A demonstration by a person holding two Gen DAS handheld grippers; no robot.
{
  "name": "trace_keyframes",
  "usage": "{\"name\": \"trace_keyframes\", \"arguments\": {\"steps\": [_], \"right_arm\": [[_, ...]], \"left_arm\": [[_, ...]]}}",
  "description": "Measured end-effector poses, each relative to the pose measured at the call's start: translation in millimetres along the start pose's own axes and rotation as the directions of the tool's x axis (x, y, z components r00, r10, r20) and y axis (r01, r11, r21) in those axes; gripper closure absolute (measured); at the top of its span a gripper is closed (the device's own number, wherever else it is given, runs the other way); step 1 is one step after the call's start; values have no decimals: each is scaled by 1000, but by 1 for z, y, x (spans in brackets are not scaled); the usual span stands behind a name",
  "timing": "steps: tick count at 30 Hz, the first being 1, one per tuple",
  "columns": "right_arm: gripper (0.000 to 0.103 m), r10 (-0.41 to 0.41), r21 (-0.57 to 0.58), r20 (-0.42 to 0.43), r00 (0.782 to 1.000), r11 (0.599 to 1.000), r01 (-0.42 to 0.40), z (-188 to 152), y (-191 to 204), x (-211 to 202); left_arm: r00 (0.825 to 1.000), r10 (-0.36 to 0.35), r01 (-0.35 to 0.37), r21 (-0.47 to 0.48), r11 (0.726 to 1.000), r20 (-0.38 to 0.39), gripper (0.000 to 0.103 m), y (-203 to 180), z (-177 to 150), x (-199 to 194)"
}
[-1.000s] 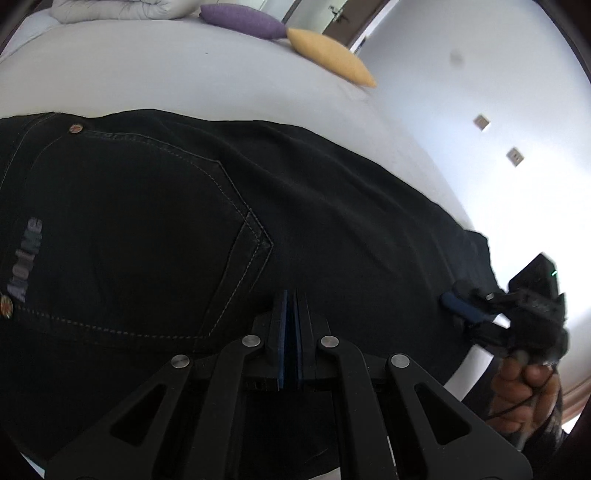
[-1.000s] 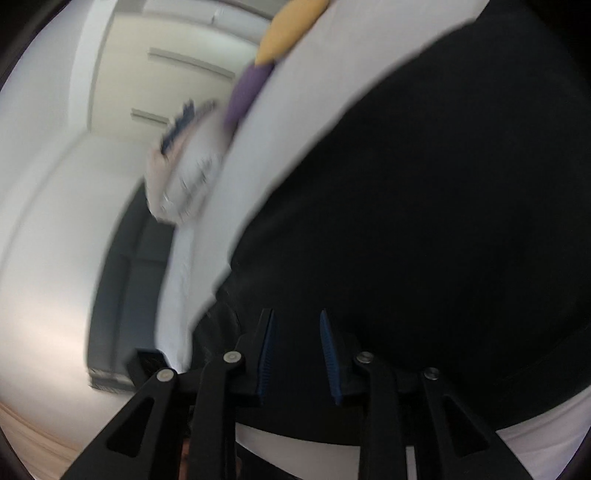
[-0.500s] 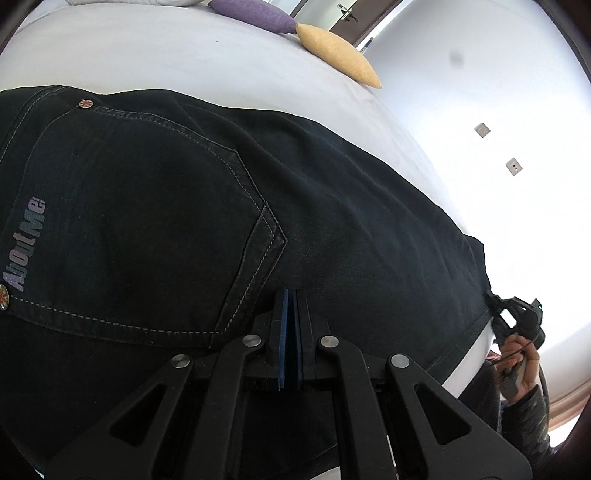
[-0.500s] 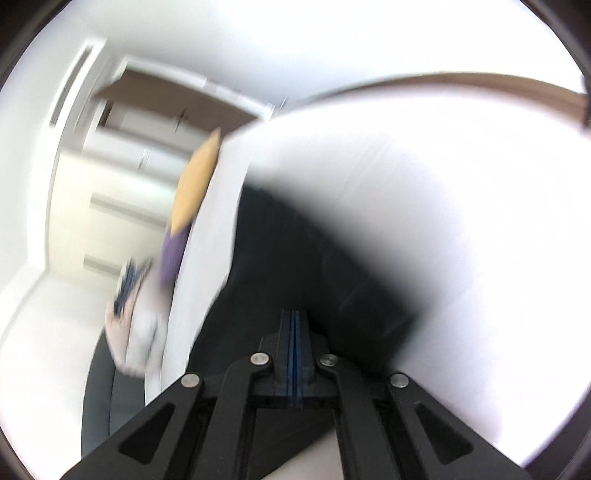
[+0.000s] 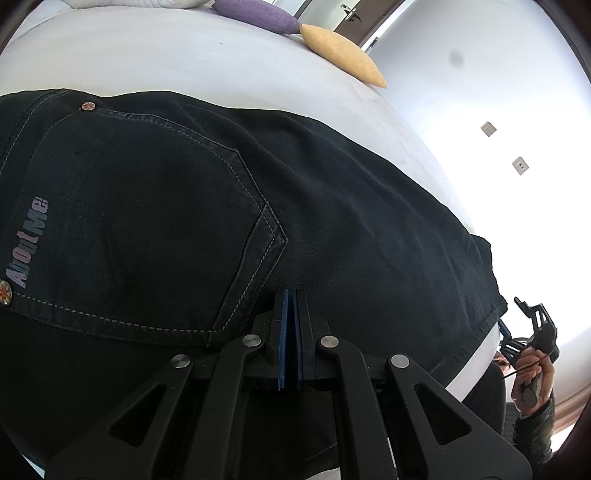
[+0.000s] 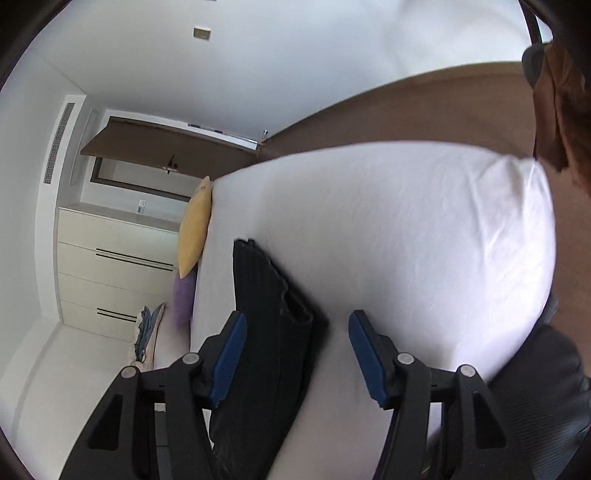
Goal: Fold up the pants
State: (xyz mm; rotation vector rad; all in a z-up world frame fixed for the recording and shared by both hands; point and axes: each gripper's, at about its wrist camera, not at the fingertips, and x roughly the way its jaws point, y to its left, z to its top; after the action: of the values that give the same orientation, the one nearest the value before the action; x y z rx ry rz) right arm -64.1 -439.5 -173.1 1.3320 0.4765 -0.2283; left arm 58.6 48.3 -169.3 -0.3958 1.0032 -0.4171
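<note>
While my left gripper [image 5: 290, 314] sits low over the pants [image 5: 332, 229], its blue pads are pressed together with only a hairline seam between them; whether a pinch of denim is caught in there I cannot tell, because the fingers cover the fabric right at the tips. From the left wrist camera I see the dark pants spread flat across the white bed [image 5: 184, 59], back pocket [image 5: 147, 229] facing up with pale stitching, a copper rivet at its upper corner and the lettering "AboutMe" printed along the left side. A purple cushion [image 5: 255, 14] and a yellow cushion [image 5: 343, 55] lie at the far edge of the mattress. At the lower right of that view, just past the hem of the pants, I see my right gripper [image 5: 532, 325] held in a hand [image 5: 535, 384]. Through the right wrist camera, my right gripper [image 6: 295, 350] stands wide open and grips nothing, with the hem end of the pants [image 6: 266, 332] lying on the sheet between and beyond its fingers. A cream dresser [image 6: 114, 277] stands against the far wall.
</note>
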Motion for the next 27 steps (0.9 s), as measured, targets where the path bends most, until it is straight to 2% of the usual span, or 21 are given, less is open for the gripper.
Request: {"name": "trace_keyframes", "arguments": {"steps": [6,9,11,12,13,18,23,26,27], "right_arm": [[45,30,24,-26,999,999,-29,-3,5,17],[55,36,30,-22,999,999,-35,1,4,14],[69,36,24,-34,999,999,-35,3,5,23],[82,28,23,-42,999,999,-27,4,4,26],[88,21,25,-44,999,999,-20,4,3,28],[92,-3,-17,-25,1000,1000,2,3,4,25],[92,-64,-165,4,998,984,64,-7,34,24],[92,-85,-347,17,996,934,85,-29,73,25],[92,-94,-440,23,995,893,94,-43,93,26]], "left_arm": [[1000,2,-2,-2,1000,2,100,-4,0,2],[1000,1,-1,-2,1000,2,100,-3,1,1],[1000,1,-1,-1,1000,2,100,-4,0,2],[1000,2,-2,-1,1000,2,100,-4,1,2],[1000,1,-1,1,1000,2,100,-3,1,1],[1000,2,-2,9,1000,0,100,-6,1,2],[1000,0,0,8,1000,2,100,-8,0,3],[1000,0,0,9,1000,2,100,-8,0,4],[1000,0,0,9,1000,2,100,-8,0,4]]}}
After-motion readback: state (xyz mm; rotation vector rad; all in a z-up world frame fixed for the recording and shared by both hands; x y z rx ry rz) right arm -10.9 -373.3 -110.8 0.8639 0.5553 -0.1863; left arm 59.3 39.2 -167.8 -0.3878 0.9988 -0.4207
